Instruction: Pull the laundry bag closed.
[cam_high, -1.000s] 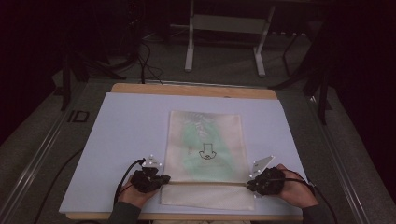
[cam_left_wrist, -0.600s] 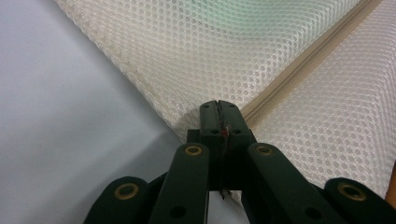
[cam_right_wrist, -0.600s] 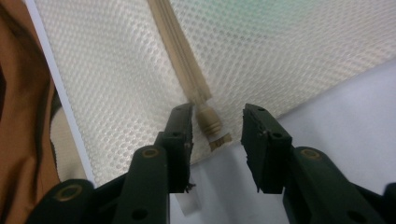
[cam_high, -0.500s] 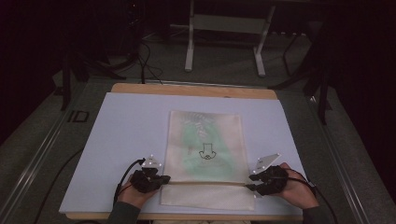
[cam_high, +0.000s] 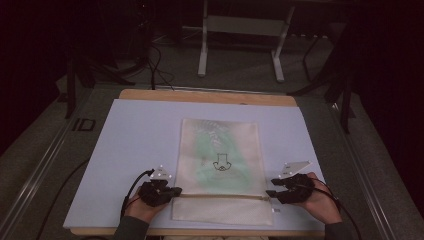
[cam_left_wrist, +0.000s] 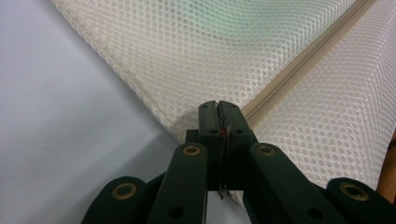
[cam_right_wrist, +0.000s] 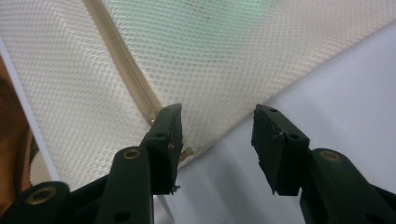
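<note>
A cream mesh zipper bag (cam_high: 220, 150) lies flat on the pale board, with something green and a small black print showing through it. Its tan zipper (cam_high: 222, 195) runs across near the front end. My left gripper (cam_high: 175, 191) is at the zipper's left end, shut on the bag's edge (cam_left_wrist: 187, 123), with mesh pinched between the jaws. My right gripper (cam_high: 270, 193) is at the zipper's right end. In the right gripper view it (cam_right_wrist: 217, 126) stands open, its jaws either side of the bag's edge by the zipper (cam_right_wrist: 126, 70), with nothing held.
The pale board (cam_high: 130, 145) covers a wooden table (cam_high: 205, 95) with room on both sides of the bag. Black cables trail from both grippers. Metal stand legs (cam_high: 202, 50) and dark floor lie beyond the far edge.
The right gripper has shifted slightly away from me and to the right. The left gripper and the bag have stayed put.
</note>
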